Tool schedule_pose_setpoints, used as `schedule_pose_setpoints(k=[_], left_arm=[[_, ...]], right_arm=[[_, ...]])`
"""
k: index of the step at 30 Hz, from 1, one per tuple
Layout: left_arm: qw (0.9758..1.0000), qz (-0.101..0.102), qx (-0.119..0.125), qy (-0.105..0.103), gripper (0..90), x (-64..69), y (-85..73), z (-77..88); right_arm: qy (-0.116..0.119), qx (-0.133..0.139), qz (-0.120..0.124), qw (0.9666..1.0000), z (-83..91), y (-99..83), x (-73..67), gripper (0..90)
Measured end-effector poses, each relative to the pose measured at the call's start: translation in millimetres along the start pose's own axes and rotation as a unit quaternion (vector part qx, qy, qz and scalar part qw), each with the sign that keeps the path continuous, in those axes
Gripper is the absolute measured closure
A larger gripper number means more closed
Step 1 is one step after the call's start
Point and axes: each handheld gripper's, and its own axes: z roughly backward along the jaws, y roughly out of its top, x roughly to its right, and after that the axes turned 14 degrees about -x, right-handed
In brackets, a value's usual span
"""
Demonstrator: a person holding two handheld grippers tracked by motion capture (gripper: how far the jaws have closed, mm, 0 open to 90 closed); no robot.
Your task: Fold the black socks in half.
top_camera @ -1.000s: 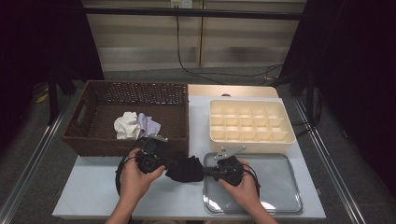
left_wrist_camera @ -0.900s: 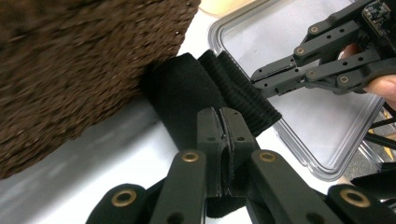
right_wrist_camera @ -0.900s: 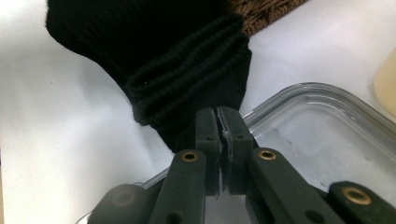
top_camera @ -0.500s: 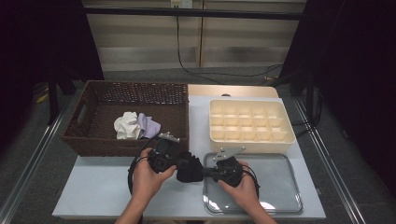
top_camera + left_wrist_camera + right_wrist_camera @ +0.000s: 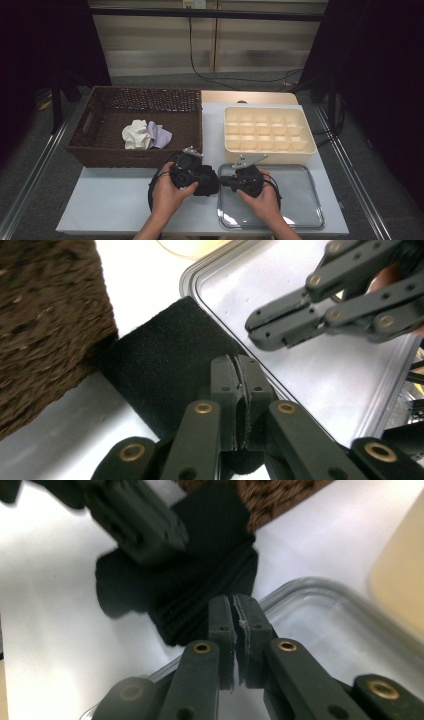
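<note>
A black cloth (image 5: 204,184) lies on the table (image 5: 110,205), between the basket (image 5: 100,150) and the tray (image 5: 300,210), touching the tray's left rim. The left gripper (image 5: 238,385) has its jaws closed, with a fold of the cloth caught beneath their tips in the left gripper view. The right gripper (image 5: 235,620) is closed too, empty, its tips at the tray rim just beside the cloth's edge. The tray floor is bare. An organiser (image 5: 270,135) stands behind the tray.
</note>
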Motion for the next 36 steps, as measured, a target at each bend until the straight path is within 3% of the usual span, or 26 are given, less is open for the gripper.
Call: schedule_pose_setpoints(k=[2, 9, 15, 23, 27, 30, 36], left_arm=[[0.9999, 0.01, 0.01, 0.0, 87.0, 2.7, 0.9, -3.2], [1.0, 0.0, 0.007, 0.004, 86.1, 1.9, 0.5, -4.5], [0.9998, 0.003, 0.019, -0.002, 83.8, 3.2, -2.0, -5.9], [0.9989, 0.002, 0.046, -0.007, 72.7, 4.6, -5.8, 2.7], [0.9979, 0.009, 0.065, 0.004, 73.2, -2.3, -11.9, 18.6], [0.9977, 0.018, 0.064, 0.015, 74.6, -7.0, -18.7, 25.5], [0.9984, 0.006, 0.056, -0.003, 73.9, -3.3, -26.7, 10.5]], right_arm=[[-0.004, 0.005, 0.003, 1.0, 3.8, 4.7, 1.0, 86.2], [-0.011, 0.024, 0.014, 0.9996, 10.9, 26.9, -0.5, 85.6], [-0.007, 0.023, 0.022, 0.9995, 3.2, 42.3, -2.7, 84.7], [-0.002, 0.005, 0.01, 0.9999, -13.0, 38.0, 2.8, 85.9], [-0.004, 0.003, 0.012, 0.9999, -13.2, 38.2, 3.2, 86.0], [-0.007, 0.001, 0.014, 0.9999, -13.8, 39.0, 2.9, 86.1], [-0.012, 0.001, 0.013, 0.9998, -15.0, 39.0, 2.5, 85.8]])
